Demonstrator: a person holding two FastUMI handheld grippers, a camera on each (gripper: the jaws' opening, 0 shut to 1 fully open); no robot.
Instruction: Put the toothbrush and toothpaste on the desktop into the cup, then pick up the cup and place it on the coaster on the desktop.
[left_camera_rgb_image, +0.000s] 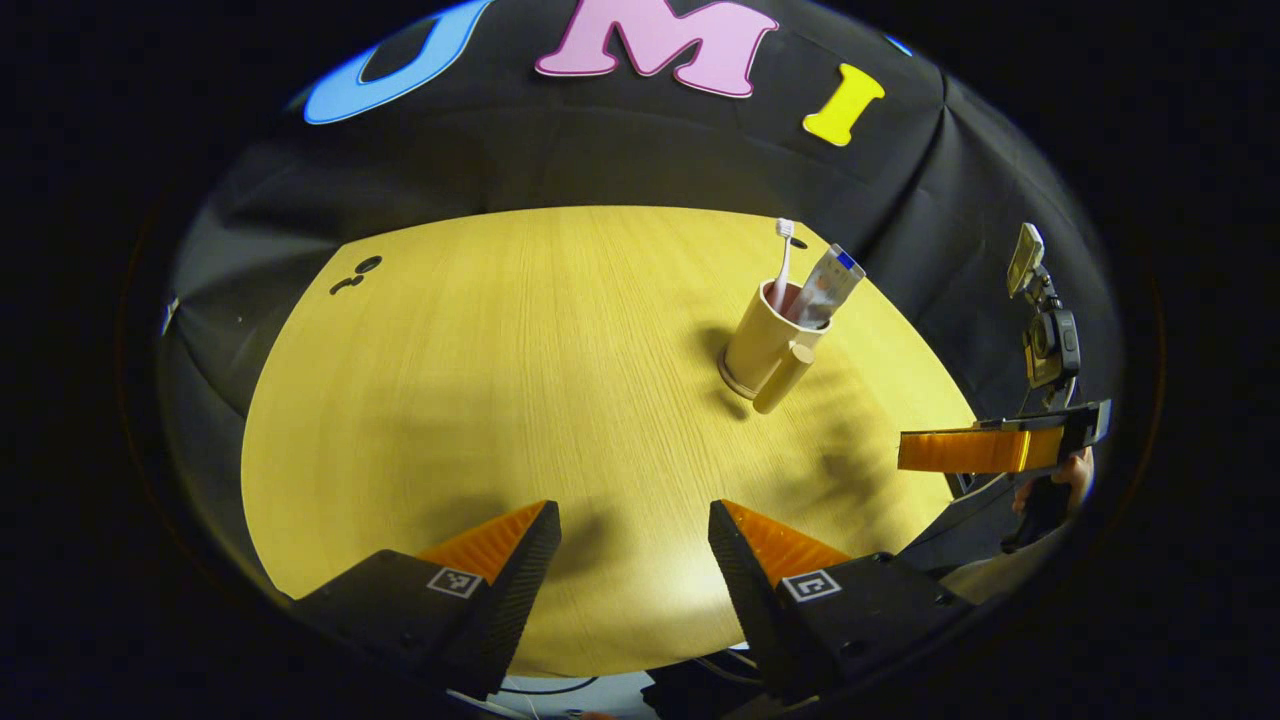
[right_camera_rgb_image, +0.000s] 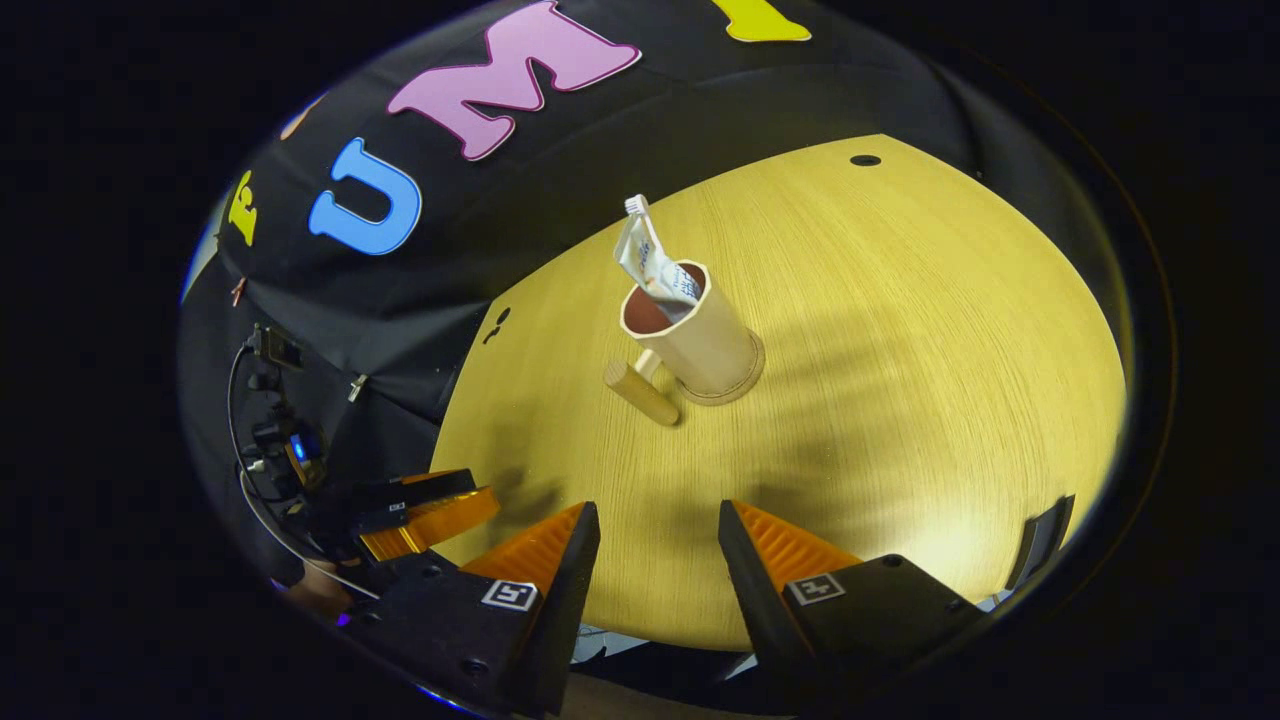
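The wooden counter (left_camera_rgb_image: 520, 380) has a dark round hole (left_camera_rgb_image: 368, 264) near its far edge, just beside a smaller dark mark (left_camera_rgb_image: 345, 286). Behind the counter hangs black cloth (left_camera_rgb_image: 620, 160). Cables (right_camera_rgb_image: 245, 480) trail off the counter's side.

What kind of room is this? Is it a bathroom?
Probably not a bathroom: it looks like a recording booth. A black cloth wall hangs behind a wooden table, where a cup holds a toothbrush and toothpaste.

Pale wood desktop (left_camera_rgb_image: 520, 380) — black cloth wall (left_camera_rgb_image: 620, 150) behind.
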